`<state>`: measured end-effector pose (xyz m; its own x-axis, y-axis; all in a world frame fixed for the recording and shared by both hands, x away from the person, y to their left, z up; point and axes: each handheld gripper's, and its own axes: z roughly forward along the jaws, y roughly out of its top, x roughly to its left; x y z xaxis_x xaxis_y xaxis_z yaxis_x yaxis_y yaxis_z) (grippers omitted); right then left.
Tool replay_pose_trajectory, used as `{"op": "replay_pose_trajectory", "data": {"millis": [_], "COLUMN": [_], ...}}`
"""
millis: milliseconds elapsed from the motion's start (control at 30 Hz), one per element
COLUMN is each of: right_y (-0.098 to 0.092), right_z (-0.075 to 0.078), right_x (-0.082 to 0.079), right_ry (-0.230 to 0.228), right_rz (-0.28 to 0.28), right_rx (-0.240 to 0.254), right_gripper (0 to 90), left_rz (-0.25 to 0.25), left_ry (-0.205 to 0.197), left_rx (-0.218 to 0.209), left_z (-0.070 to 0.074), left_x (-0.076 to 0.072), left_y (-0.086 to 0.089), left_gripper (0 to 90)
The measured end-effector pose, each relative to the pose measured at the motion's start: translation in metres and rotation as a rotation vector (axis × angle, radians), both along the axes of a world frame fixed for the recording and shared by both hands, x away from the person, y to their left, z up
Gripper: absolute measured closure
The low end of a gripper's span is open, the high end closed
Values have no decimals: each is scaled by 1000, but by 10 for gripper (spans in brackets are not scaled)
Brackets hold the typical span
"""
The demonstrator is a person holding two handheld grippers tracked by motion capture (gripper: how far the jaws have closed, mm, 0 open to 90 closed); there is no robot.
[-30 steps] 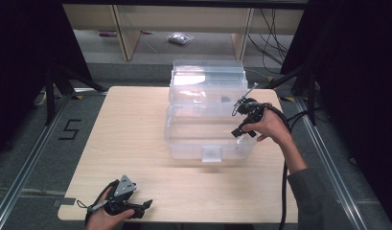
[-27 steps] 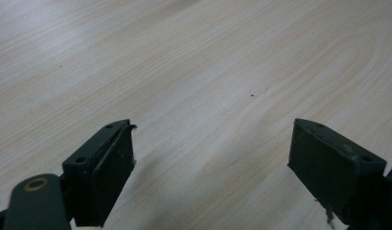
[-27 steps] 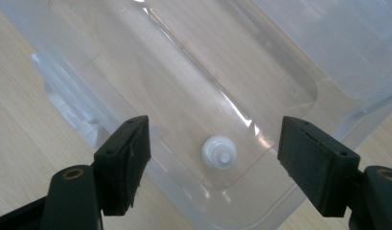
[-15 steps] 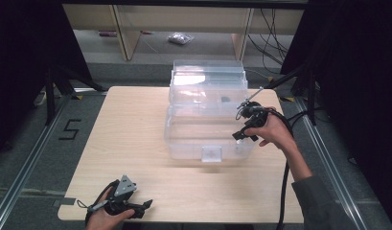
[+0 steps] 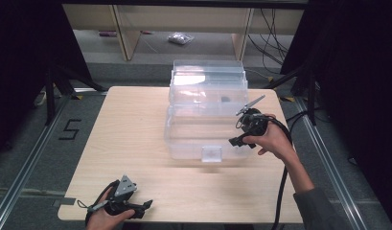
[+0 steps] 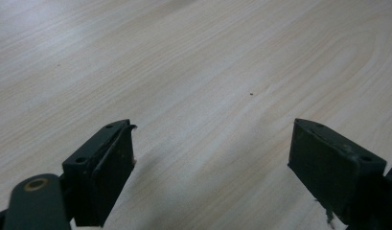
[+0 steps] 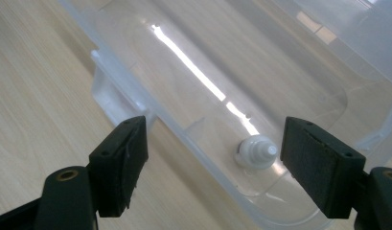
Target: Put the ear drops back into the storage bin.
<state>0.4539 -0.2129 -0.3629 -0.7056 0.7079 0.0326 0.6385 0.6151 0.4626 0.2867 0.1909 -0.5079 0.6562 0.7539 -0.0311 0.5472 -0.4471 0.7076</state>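
Bin [image 5: 203,129] lengthwise away from person, lid [image 5: 208,79] upright

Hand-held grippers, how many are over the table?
2: the left hand-held gripper near the table's front edge, the right hand-held gripper over the clear box's right side.

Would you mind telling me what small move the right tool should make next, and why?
Probably lower the right tool into the clear box toward the small white piece. Its jaws have just been opening and hold nothing, and the piece lies on the box floor between and beyond them. The front wall runs under the jaws, so the tool should likely clear it first.
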Motion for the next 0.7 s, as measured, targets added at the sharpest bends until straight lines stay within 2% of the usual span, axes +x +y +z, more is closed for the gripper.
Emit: {"op": "replay_pose_trajectory", "data": {"millis": [100,133,200,233,267,300,333,700], "right_y": [-1,0,0,-1,1,0,0,2], "right_z": [-4,-3,-4,-4,-5,-5,-6,-11], "right_x": [-1,-4,-5,-6,-8,-9,-10,-26], "right_ry": [-35,-11,-26,-30,-30,-38,-43,-68], "right_rz": [25,-2,-4,2,-7,-1,6,20], "right_rx": [29,34,46,59,55,57,63,96], "right_gripper": [247,244,241,238,236,236,235,233], "left_rz": [-2,-4,3,-34,-47,-34,-1,-3], "left_ry": [5,2,7,9,15,14,2,2], "left_rx": [2,5,-11,37,56,46,2,5], "left_z": [0,0,0,2,3,2,0,0], "left_x": [0,0,-1,0,1,0,0,0], "left_y": [0,0,-1,3,4,3,0,0], "left_gripper": [151,151,151,151,151,151,152,152]}}
